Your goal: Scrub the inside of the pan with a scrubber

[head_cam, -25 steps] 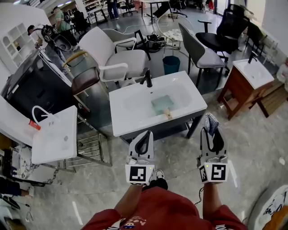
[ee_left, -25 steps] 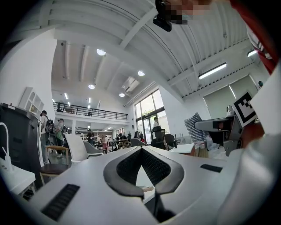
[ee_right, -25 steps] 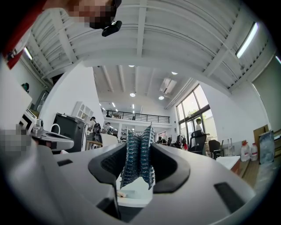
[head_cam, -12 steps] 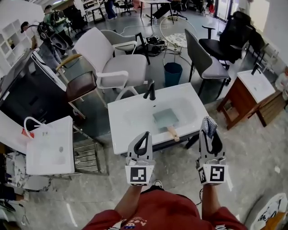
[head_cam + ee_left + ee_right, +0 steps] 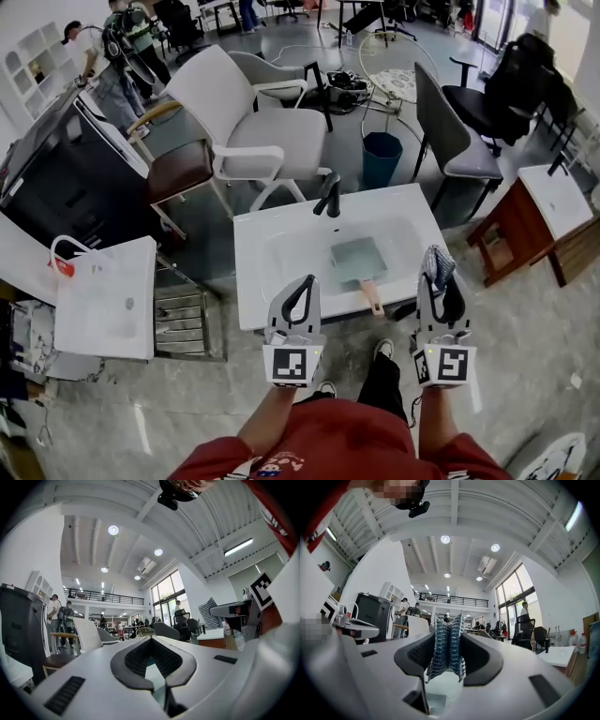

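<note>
A square grey-green pan [image 5: 356, 260] with a wooden handle [image 5: 373, 297] lies in the basin of a white sink [image 5: 272, 267] ahead of me in the head view. My left gripper [image 5: 307, 282] hovers over the sink's front edge, left of the pan, its jaws shut with nothing between them; its own view shows the tips [image 5: 151, 638] meeting. My right gripper [image 5: 436, 272] is held off the sink's right front corner. It is shut on a blue-silver mesh scrubber [image 5: 437, 262], which stands up between the jaws [image 5: 448, 644]. Both grippers are well above the pan.
A black tap [image 5: 329, 195] stands at the sink's back edge. Behind it are a white armchair [image 5: 246, 120], a grey chair [image 5: 453, 134] and a blue bin [image 5: 382, 157]. A wooden cabinet [image 5: 539, 225] is at the right, a second white basin [image 5: 105, 298] and metal rack [image 5: 190, 319] at the left.
The sink and pan have drawn nearer and shifted right in the head view as I stepped forward. Both grippers keep the same pose, the scrubber still in the right one.
</note>
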`<state>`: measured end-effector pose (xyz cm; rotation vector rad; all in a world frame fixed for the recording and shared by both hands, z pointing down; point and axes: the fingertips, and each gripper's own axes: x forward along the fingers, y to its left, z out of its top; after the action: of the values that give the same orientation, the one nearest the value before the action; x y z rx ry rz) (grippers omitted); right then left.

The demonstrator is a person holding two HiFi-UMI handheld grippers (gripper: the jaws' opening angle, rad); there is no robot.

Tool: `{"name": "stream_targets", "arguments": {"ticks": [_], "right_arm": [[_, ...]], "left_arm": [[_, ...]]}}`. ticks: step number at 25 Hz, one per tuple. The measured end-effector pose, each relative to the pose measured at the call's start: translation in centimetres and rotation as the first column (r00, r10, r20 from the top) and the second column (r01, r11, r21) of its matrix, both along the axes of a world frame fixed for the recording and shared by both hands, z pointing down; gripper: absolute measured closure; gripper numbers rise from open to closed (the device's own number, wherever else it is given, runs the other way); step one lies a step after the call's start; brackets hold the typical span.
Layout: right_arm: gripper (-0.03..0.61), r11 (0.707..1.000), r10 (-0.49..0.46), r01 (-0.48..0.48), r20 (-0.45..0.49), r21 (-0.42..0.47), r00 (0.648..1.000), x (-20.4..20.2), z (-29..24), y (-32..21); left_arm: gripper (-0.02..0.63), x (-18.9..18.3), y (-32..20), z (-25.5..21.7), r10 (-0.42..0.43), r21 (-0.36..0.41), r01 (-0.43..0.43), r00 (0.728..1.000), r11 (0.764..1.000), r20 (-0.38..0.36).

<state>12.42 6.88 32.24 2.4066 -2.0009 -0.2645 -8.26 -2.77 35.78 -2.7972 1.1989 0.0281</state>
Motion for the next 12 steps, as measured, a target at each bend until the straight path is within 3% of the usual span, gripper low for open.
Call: {"name": "stream_targets", "arguments": {"ticks": [6, 12], "right_arm": [[0.397, 0.998, -0.067, 0.067, 0.004, 0.000, 0.998, 4.6, 0.1, -4.7], [0.397, 0.993, -0.118, 0.117, 0.028, 0.025, 0.993, 10.9, -0.5, -9.1]], "left_arm": [[0.603, 3.8, -3.1, -0.3, -0.061, -0.046, 0.063, 0.997, 0.997, 0.038], [0.603, 9.3, -6.3, -2.1, -0.112, 0.030, 0.112, 0.993, 0.993, 0.022]]}}
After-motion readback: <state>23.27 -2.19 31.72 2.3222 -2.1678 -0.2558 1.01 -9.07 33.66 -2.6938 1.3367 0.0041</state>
